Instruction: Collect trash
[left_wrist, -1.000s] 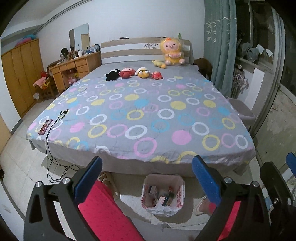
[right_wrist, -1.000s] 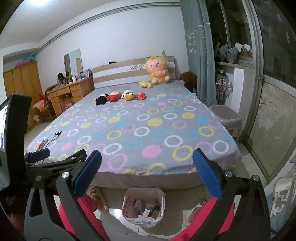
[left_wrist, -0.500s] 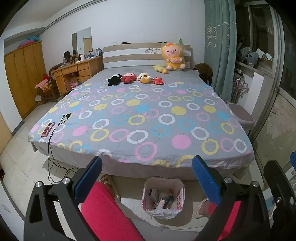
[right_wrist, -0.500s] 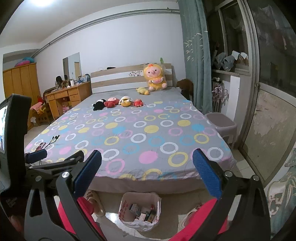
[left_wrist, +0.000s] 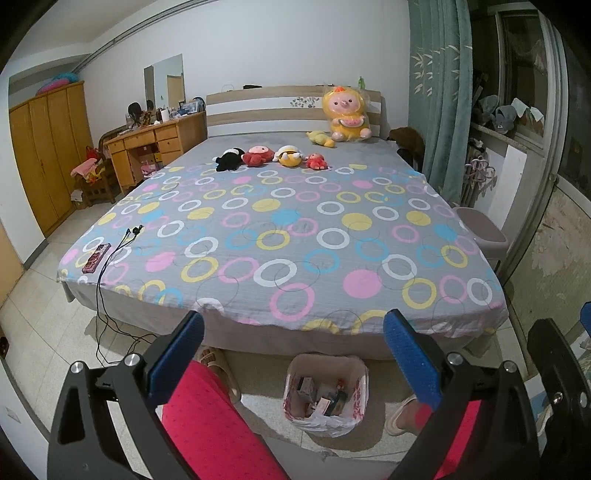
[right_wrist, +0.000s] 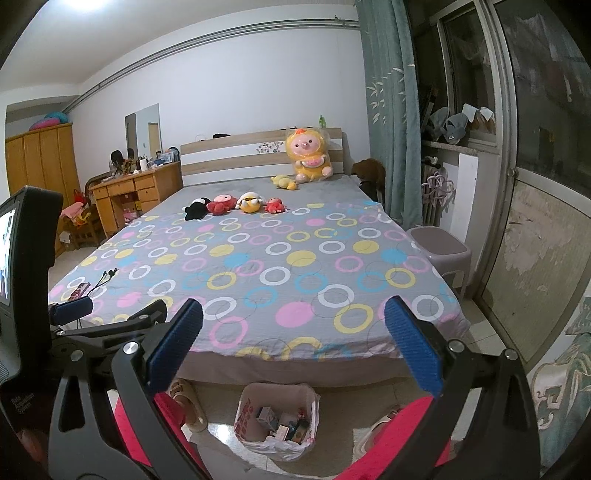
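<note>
Trash bin (left_wrist: 326, 395) upright on floor, mouth up, bed-foot.

One bed (left_wrist: 280, 236). Six plush toys on it: one large (left_wrist: 346, 117), five small (left_wrist: 288, 156). One phone (left_wrist: 96, 257), one cable (left_wrist: 110, 254). One bin (left_wrist: 327, 391) on the floor. One stool (left_wrist: 480, 230). One wardrobe (left_wrist: 48, 155). One desk (left_wrist: 155, 146). Two slippers (left_wrist: 400, 413).
</note>
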